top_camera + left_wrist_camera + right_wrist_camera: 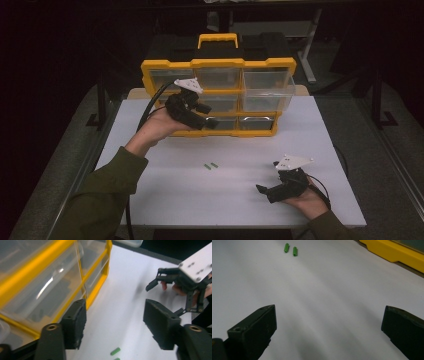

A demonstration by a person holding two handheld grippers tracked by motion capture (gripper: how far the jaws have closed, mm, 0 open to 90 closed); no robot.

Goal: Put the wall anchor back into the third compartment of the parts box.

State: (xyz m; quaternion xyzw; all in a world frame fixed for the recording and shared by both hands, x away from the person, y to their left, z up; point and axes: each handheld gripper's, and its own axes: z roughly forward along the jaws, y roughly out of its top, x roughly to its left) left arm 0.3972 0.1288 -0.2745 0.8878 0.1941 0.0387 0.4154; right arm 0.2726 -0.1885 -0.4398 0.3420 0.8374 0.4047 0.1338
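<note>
In the high view our right gripper point(267, 190) rests nearest us, jaws apart and empty, the two green pegs point(210, 165) lying to its left at mid-table, side by side. In the left gripper view our left gripper point(113, 326) gapes empty beside the yellow drawer organizer point(96, 287), pegs just below. In the right gripper view the pegs lie ahead-left, well off.

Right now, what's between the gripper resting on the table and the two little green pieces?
Nothing: in the right gripper view, only bare white table lies between the right gripper and the green pieces.
</note>
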